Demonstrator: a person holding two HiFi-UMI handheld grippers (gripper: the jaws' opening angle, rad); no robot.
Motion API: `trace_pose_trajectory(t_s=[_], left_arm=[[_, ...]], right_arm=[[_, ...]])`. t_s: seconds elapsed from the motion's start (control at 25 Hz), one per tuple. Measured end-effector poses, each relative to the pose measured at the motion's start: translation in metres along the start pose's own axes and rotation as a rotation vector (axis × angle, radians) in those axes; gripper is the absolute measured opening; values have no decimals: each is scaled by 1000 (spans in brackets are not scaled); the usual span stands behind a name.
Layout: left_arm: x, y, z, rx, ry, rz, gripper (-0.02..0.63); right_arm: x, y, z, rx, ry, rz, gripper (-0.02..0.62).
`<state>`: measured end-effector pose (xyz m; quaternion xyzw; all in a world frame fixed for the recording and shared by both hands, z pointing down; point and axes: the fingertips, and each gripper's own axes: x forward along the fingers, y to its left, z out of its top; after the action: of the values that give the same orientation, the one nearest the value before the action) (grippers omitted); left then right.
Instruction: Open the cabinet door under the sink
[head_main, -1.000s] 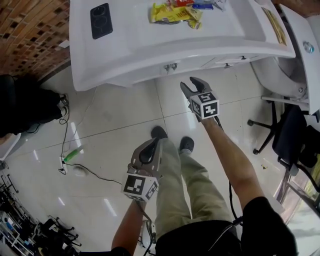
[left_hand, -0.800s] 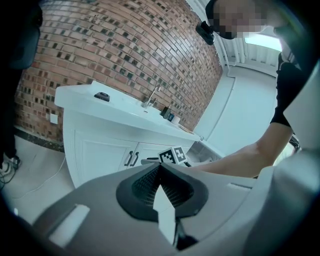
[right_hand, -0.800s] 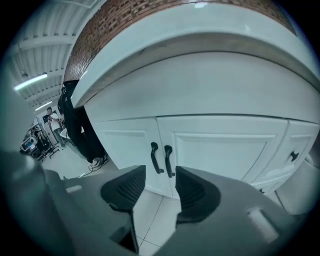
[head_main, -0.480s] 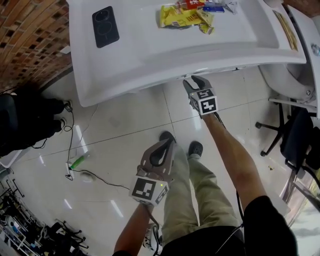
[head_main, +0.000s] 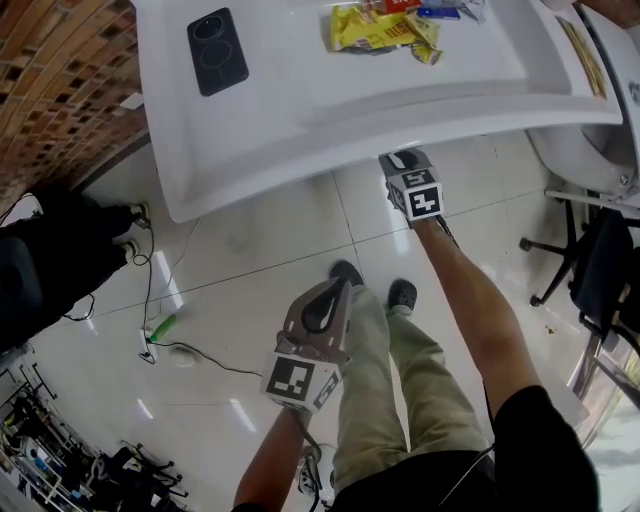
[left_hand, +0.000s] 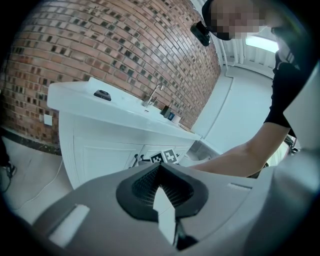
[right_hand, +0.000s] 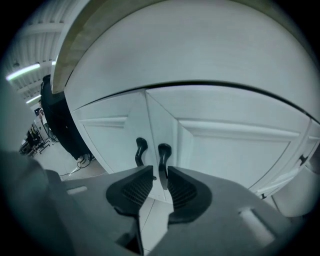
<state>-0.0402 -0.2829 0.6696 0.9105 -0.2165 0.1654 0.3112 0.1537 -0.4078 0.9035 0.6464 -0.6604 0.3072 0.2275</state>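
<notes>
The right-hand cabinet door (right_hand: 235, 150) stands shut under the white counter (head_main: 300, 110), at the far side. Its dark handle (right_hand: 163, 165) sits between the jaws of the right gripper (right_hand: 159, 168). They have just been closing, with a sliver of gap on the left. The left gripper (left_hand: 160, 165), nearer, is pressed together and empty.

White panelled cabinet door (right_hand: 235, 150) shut — dark handle (right_hand: 163, 150) upright.

The head view looks steeply down on counter (head_main: 300, 110) and floor (head_main: 240, 250). The left gripper view faces the cabinet (left_hand: 95, 155) from afar; the right one sees it close up.
</notes>
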Motion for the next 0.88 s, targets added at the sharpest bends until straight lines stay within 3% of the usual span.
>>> trace_pose_trajectory(t_s=[0.12, 0.32, 0.88], left_arm=[[-5, 4, -1, 1, 2, 0, 17], [-12, 13, -2, -9, 1, 17, 17], [-14, -18, -9, 8, 2, -6, 17]], right_arm=[[5, -5, 1, 0, 1, -38, 46], [5, -5, 2, -19, 5, -62, 38], [-32, 5, -36, -55, 31, -19, 34]])
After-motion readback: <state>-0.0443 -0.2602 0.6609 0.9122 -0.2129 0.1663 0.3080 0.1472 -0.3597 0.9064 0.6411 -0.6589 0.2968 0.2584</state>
